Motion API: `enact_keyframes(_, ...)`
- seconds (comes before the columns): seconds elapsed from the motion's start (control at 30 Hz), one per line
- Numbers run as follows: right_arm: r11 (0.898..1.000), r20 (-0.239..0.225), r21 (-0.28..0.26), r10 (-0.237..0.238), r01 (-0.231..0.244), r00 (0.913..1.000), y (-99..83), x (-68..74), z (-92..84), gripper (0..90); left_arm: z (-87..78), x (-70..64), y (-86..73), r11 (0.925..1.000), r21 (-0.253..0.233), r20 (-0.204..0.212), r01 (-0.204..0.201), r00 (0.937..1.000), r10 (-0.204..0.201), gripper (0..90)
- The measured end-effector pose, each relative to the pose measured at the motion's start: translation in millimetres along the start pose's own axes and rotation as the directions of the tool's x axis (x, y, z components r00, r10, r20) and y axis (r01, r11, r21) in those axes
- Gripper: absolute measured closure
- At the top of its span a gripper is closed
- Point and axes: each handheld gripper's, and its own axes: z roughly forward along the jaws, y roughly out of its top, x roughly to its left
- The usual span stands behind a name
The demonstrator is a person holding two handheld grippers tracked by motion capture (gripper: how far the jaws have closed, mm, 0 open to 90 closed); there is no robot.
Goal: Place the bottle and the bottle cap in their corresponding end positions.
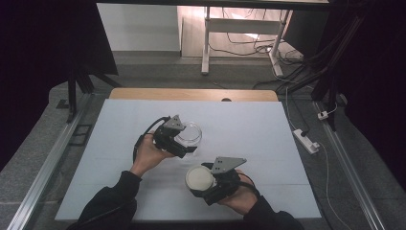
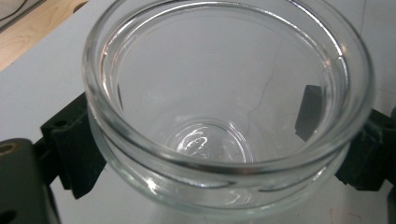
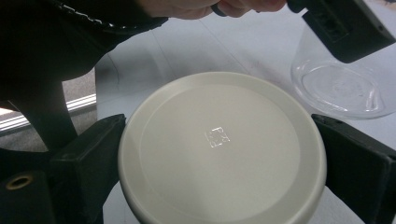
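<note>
Holding cream lid (image 1: 199,178) flat between jaws, right hand-held gripper (image 1: 210,181) sits at near bench (image 1: 268,143) edge. Left hand-held gripper (image 1: 184,143) clamped on glass jar (image 1: 189,133) at its sides, mouth open, jar near bench middle. Jar lies forward and slightly left of lid, near, not touching. Lid face roughly level; jar mouth tilted toward its camera. Open bench all round; far wooden edge (image 1: 191,94) well apart.

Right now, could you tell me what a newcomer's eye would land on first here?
Probably the clear, empty glass jar, clamped between the jaws of the left gripper near the middle of the pale grey table. Next, the round cream-coloured plastic lid, gripped by its edges in the right gripper nearer the person.
</note>
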Motion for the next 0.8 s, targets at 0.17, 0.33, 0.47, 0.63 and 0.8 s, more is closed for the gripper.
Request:
enact_keyframes(0.17, 1.0, 0.004, 0.01, -0.011, 0.011, 0.9999, -4.4, -1.0, 6.1, 6.9, 5.6, 3.3, 0.0, 1.0, 0.004, -0.004, 0.0, 1.0, 0.0, 7.5)
enact_keyframes(0.33, 1.0, 0.006, 0.019, -0.013, 0.013, 0.9999, -8.0, -1.5, 11.7, 6.9, 11.0, 7.4, 1.2, 1.0, -0.003, -0.004, 0.003, 1.0, -0.003, 7.5)
enact_keyframes(0.47, 0.999, 0.005, 0.032, -0.01, 0.01, 0.9999, -10.9, -1.9, 16.5, 6.9, 13.8, 8.9, 2.5, 1.0, -0.006, -0.004, 0.004, 1.0, -0.004, 7.5)
enact_keyframes(0.63, 0.999, 0.006, 0.037, -0.012, 0.011, 0.9999, -13.0, -2.4, 21.7, 6.9, 18.2, 10.4, 4.3, 1.0, -0.009, -0.004, 0.003, 1.0, -0.003, 7.5)
enact_keyframes(0.8, 0.998, 0.007, 0.057, -0.021, 0.021, 0.9998, -16.0, -2.9, 29.7, 6.9, 21.9, 13.2, 3.9, 0.9999, -0.01, -0.006, 0.006, 1.0, -0.006, 7.5)
